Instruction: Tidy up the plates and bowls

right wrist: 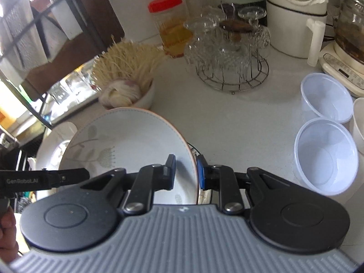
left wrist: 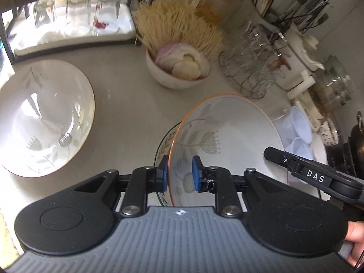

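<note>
glossy ceramic plate (left wrist: 232,132), translucent plastic tubs (right wrist: 325,154), wire glass rack (right wrist: 234,77).

The pale speckled surface (right wrist: 238,118) carries a floral plate (left wrist: 43,118) lying flat at the left. A small white bowl (left wrist: 175,77) of garlic, onion and pale noodles stands further back. Just beside it sits a wire rack (right wrist: 232,77) of upturned glasses, with a red-lidded jar (right wrist: 169,25) behind. Two clear plastic tubs (right wrist: 325,154) stand at the right, near a white kettle (right wrist: 295,22).
</note>
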The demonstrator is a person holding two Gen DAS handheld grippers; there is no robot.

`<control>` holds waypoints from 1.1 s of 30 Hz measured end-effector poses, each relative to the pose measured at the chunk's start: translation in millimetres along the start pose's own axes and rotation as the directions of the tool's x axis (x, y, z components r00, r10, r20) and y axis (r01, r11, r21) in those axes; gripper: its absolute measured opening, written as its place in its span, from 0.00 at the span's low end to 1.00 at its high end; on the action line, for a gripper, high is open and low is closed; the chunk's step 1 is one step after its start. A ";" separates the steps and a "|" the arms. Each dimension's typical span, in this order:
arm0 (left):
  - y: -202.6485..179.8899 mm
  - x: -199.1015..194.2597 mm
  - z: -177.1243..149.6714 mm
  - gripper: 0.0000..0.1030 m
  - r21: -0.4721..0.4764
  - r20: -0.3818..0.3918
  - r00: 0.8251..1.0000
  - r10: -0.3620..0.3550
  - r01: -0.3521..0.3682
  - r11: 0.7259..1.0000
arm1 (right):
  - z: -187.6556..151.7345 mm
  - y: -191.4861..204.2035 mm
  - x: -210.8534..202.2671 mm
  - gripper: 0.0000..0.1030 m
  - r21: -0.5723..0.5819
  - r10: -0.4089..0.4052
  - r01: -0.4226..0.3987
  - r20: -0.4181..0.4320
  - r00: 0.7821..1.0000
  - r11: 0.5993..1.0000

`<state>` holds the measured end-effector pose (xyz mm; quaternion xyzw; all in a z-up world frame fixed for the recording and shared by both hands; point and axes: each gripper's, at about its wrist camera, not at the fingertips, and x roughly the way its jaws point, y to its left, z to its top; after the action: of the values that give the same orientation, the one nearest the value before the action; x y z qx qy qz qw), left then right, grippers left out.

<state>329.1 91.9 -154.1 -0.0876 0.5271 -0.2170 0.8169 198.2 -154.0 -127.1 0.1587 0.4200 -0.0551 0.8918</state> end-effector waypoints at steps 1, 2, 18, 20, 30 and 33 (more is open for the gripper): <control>0.8 6.2 -1.3 0.23 -0.010 -0.002 1.000 0.005 -0.005 1.000 | -1.1 -1.4 5.1 0.22 -0.007 -0.002 0.002 -0.004 1.000 1.000; 1.8 11.7 -2.1 0.23 -0.019 -0.002 1.000 0.010 -0.010 1.000 | -2.0 -3.3 10.0 0.22 -0.011 -0.004 0.004 -0.007 1.000 1.000; -7.6 46.4 -4.0 0.23 0.022 -0.003 0.996 0.085 -0.084 0.996 | 1.6 -6.8 38.0 0.23 -0.163 -0.022 0.020 -0.013 1.000 0.986; -7.1 47.6 -4.4 0.23 0.011 -0.010 0.996 0.089 -0.089 0.996 | -0.3 -3.2 38.6 0.23 -0.188 -0.029 0.027 -0.007 1.000 0.982; -3.5 49.9 -0.9 0.24 -0.020 -0.026 0.997 0.078 -0.078 0.997 | -1.4 -0.8 44.0 0.23 -0.223 -0.041 0.037 -0.010 0.999 0.974; -0.7 48.5 -2.5 0.24 -0.043 -0.039 0.997 0.067 -0.068 0.997 | -1.3 -0.5 45.5 0.23 -0.224 -0.037 0.032 -0.020 0.999 0.974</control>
<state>343.6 69.9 -194.9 -0.0838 0.5496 -0.1791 0.8117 226.3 -152.5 -162.8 0.0508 0.4367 -0.0212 0.8979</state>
